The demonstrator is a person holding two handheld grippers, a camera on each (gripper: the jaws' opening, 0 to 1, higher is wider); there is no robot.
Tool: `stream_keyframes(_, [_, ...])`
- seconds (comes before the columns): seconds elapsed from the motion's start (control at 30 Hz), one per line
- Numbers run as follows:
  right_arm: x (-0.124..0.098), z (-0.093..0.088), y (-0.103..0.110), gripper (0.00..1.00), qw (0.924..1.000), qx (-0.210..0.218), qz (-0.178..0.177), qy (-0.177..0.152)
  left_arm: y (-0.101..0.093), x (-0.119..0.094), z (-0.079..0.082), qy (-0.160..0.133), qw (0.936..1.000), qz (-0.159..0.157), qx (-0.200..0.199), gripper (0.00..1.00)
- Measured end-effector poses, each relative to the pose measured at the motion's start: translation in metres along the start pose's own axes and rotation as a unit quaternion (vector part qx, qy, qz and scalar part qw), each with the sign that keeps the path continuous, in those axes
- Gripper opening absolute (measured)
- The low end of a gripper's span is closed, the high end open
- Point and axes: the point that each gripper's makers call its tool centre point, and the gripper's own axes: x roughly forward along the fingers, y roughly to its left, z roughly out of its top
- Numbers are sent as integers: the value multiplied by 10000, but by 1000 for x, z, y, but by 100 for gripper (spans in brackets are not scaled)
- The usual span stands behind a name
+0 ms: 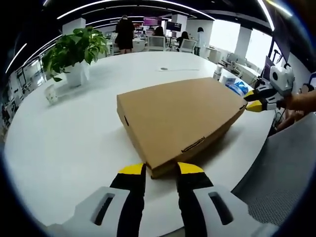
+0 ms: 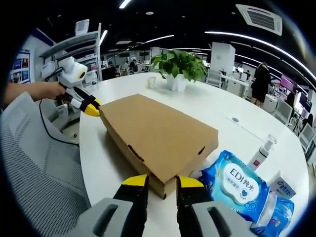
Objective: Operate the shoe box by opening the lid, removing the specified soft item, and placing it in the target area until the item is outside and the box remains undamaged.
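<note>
Shoe box (image 1: 180,117) sits closed on the surface (image 1: 74,133), a corner right ahead of each hand-held gripper, left (image 1: 160,170) and right (image 2: 162,180), jaws apart. Probably light, dentable cardboard; lift at the lid edge.

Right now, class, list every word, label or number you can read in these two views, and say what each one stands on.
"EDI" and "纯水": on the blue wipes pack in the right gripper view.
White carton beside it: blue print, too small to read.
Spray bottle: label too blurred to read.
Wall posters and distant screens: unreadable.
Cardboard box: plain, no text.
</note>
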Motion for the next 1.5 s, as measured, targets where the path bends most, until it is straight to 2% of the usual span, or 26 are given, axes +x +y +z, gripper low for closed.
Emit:
stream_keyframes(0.27, [5, 1, -4, 18, 10000, 45, -86, 7, 5, 6, 2, 30, 10000, 15, -19, 23])
stream_keyframes(0.7, [16, 9, -15, 18, 9998, 125, -173, -7, 21, 22, 20, 101, 9999, -17, 64, 23])
stream_keyframes(0.9, [22, 14, -20, 17, 9996, 180, -216, -10, 29, 31, 30, 225, 9995, -18, 240, 24])
stream_keyframes(1.17, [31, 21, -34, 18, 9992, 230, -326, 6, 37, 44, 44, 285, 9991, -26, 316, 24])
stream_keyframes(1.5, [41, 29, -53, 18, 9988, 217, -432, 60, 43, 55, 57, 278, 9994, -47, 221, 24])
